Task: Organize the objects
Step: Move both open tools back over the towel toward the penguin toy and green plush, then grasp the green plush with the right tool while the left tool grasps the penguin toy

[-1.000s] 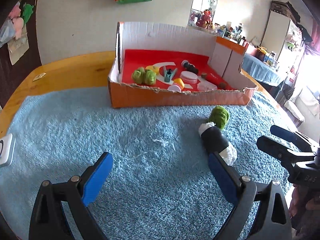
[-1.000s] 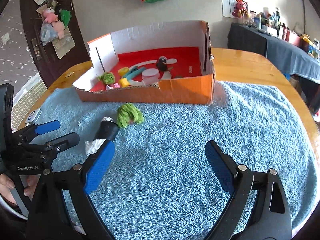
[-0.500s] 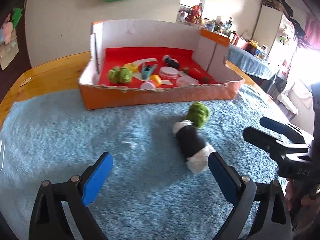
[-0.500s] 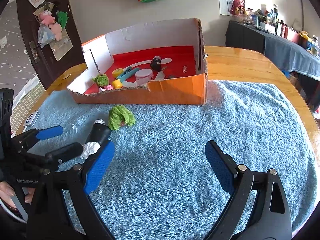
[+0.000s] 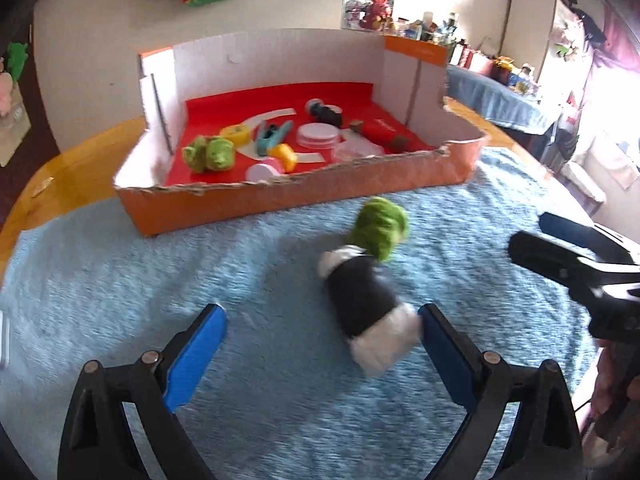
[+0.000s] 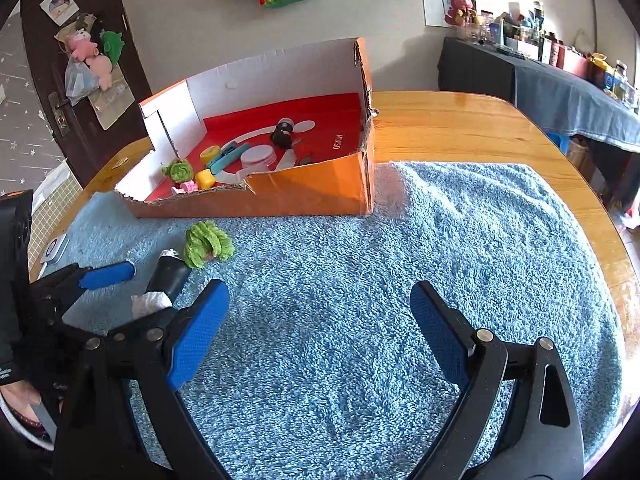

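Jaws, L gripper (image 5: 320, 344): wide apart, nothing between the pads yet. R gripper (image 6: 320, 332): also wide, holding nothing, parked over bare blue towel (image 6: 460, 248).

Item 1: black roll w/ white ends (image 5: 362, 300), toy-sushi look. Lies flat on the towel, outside the box. Long axis runs from your L gripper's right pad up and slightly left toward the box. Near white end sits just inside/beside that right pad, so the roll is off-centre, to the right of the jaw midline. Judgement: you need a shift right before closing; the grip should cross the short axis of the black body.

Item 2: green fuzzy toy (image 5: 380, 228), lettuce-like, touching or just beside the roll's far end; can't tell which. A close taken too far fwd could snag it.

Item 3: orange cardboard box (image 5: 280, 200), red floor, already holds small toys; probable drop spot, beyond both items.

Nearer hand: L. In the R wrist view the roll (image 6: 168, 280) is far left, beside the L gripper's blue finger (image 6: 106, 274); R is well apart from it.

Change vs. 1 s ago: roll was right of, partly behind, your right pad; now inside the jaw span. Box looms larger; L view blurred. You're moving in. R view barely differs.
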{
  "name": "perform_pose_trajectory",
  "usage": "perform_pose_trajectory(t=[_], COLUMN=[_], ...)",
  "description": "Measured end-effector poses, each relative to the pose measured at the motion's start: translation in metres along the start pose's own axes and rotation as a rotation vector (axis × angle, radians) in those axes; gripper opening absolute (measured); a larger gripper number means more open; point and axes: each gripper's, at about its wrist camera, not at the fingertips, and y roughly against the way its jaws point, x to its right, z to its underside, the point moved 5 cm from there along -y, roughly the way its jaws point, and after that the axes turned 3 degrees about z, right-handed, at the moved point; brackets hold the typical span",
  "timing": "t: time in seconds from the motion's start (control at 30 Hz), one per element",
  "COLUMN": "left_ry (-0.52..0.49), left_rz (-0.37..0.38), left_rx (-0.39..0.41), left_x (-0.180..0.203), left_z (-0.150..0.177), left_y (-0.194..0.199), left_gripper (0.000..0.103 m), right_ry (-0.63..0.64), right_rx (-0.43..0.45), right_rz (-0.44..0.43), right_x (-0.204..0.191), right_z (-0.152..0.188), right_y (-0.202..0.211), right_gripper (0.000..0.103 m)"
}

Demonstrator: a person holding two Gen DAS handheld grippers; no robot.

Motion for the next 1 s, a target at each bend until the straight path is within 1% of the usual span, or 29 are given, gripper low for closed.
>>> perform_pose_trajectory(t=[0.07,0.2,0.37,0.53,0.67,0.73,0.93,1.0], left_ry=[0.017,0.029,0.032,-0.027,-0.074,-0.092,-0.154,-0.16], left_rz=[0.011,-0.019,-0.038,-0.017,0.02,0.037,0.035,0.043], left_rx=[-0.005,0.001,0.002,-0.001,-0.011,-0.018,-0.036,-0.042], left_x=[-0.007,-0.022,-0.039,-0.038,-0.034,-0.031,-0.026,-0.026], left_z=[0.0,-0.002,-0.005,-0.01,-0.015,-0.017,-0.02,-0.021], left_y=[0.001,0.004,0.005,0.006,0.005,0.003,-0.004,-0.006], left_gripper=[0.098,0.098,0.098,0.097,0.095,0.09,0.082,0.081], right_ry=[0.003,0.025,0.06,0.111,0.158,0.191,0.27,0.285], right_rx=[0.0,-0.011,-0.031,-0.064,-0.085,-0.095,-0.113,-0.122], right_rz=[-0.008,-0.031,-0.066,-0.096,-0.117,-0.11,-0.104,-0.109], right_x=[-0.001,-0.008,-0.023,-0.036,-0.046,-0.05,-0.061,-0.063], right_z=[0.0,-0.001,-0.003,-0.006,-0.01,-0.013,-0.018,-0.019], right_y=[-0.001,-0.005,-0.014,-0.025,-0.032,-0.036,-0.048,-0.052], right_gripper=[0.093,0.093,0.093,0.093,0.093,0.093,0.092,0.092])
